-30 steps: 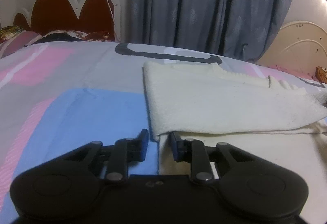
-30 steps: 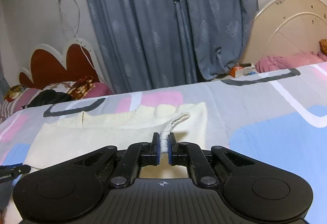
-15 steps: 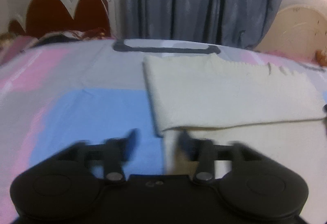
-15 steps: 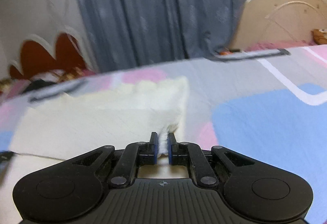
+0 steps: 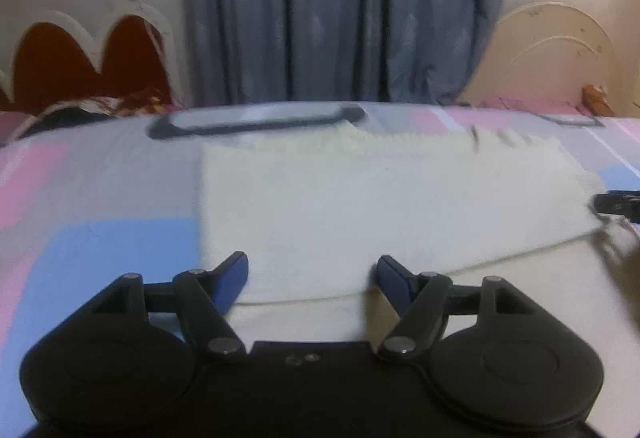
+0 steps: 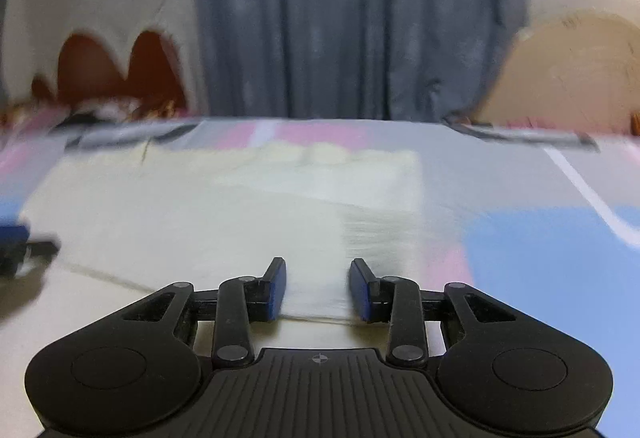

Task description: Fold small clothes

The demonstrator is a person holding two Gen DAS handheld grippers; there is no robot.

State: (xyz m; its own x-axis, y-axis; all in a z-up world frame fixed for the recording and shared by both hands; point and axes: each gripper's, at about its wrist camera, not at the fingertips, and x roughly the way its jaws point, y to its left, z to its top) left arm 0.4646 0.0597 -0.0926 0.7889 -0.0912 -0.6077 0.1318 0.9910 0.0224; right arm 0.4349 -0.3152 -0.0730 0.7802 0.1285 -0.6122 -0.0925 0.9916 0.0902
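Note:
A cream knitted garment (image 5: 380,206) lies folded over on the bed, its folded edge running across near my fingers. My left gripper (image 5: 312,274) hovers over that near edge, jaws opening wide, cloth beneath them but not pinched. In the right wrist view the same cream garment (image 6: 240,206) spreads left and ahead. My right gripper (image 6: 318,288) has its jaws opening over the garment's right end, and the pads do not press the cloth. The right gripper's tip (image 5: 616,203) shows at the right edge of the left wrist view.
The bed sheet (image 6: 540,250) is patterned in blue, pink and grey blocks. Grey-blue curtains (image 5: 340,10) hang behind the bed. A red and cream headboard (image 5: 80,58) stands at the back left, and a cream one (image 5: 560,54) at the back right.
Both grippers' jaws have spread apart. The right one let go of the cream garment's corner it was pinching, and the cloth now lies flat. The left gripper shifted right over the folded edge.

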